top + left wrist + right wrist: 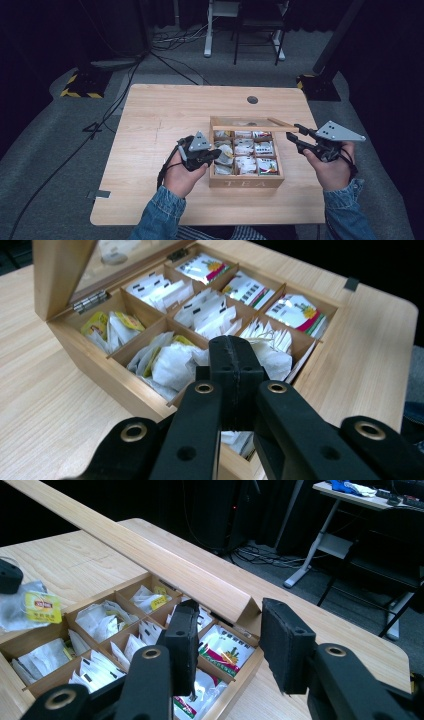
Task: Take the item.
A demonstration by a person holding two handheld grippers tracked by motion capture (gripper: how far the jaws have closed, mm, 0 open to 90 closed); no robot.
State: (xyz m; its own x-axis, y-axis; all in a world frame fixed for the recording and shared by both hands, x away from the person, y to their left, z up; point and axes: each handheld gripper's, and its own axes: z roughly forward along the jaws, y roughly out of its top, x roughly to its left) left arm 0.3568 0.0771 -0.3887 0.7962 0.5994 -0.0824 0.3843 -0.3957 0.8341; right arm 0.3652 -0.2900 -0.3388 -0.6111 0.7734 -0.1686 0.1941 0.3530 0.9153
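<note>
My left gripper (234,365) seems clenched on a teabag (31,606) above the box (245,182); right gripper (227,640) released; next, lift clear.

The raised lid (252,124) walls off the tea box's (245,182) far side; its compartments are reachable from above, and bare table (160,115) spreads far-left.
</note>
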